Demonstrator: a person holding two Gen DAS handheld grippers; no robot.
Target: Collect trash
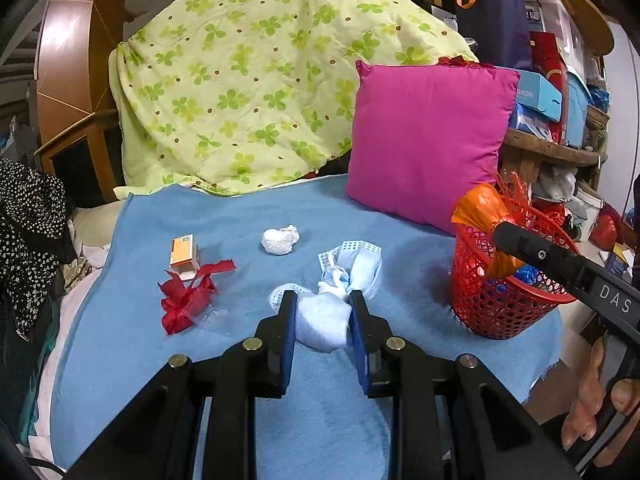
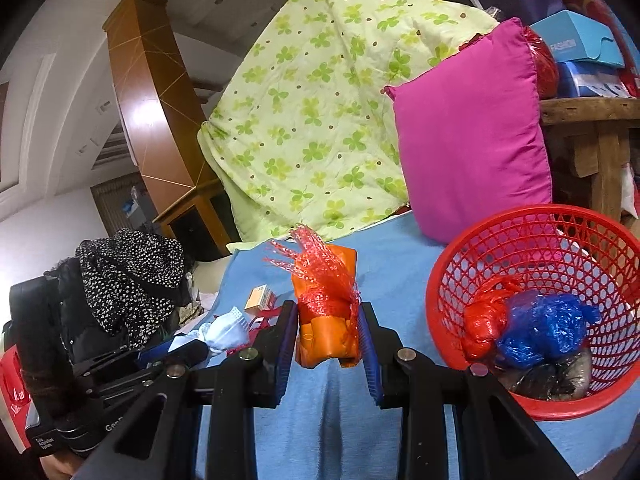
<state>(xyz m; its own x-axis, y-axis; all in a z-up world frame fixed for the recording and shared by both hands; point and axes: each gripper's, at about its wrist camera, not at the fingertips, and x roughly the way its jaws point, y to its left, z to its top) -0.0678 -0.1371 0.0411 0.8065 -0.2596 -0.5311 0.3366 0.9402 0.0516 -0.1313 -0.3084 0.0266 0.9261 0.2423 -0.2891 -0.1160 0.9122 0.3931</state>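
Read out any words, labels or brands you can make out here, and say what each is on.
"DAS": right gripper arm.
"FASHION": blue box on the shelf.
"Gen", cut off: left gripper body.
Orange carton: print too small to read.
Left gripper's white label: blurred.

Blue blanket (image 1: 224, 216) covers the surface. Magenta pillow (image 1: 428, 136) stands at its far right edge, leaning beside a green clover-print quilt (image 1: 248, 80). Black dotted garment (image 2: 132, 280) lies at left. Wooden shelf (image 2: 588, 110) at right carries blue boxes (image 2: 580, 44)
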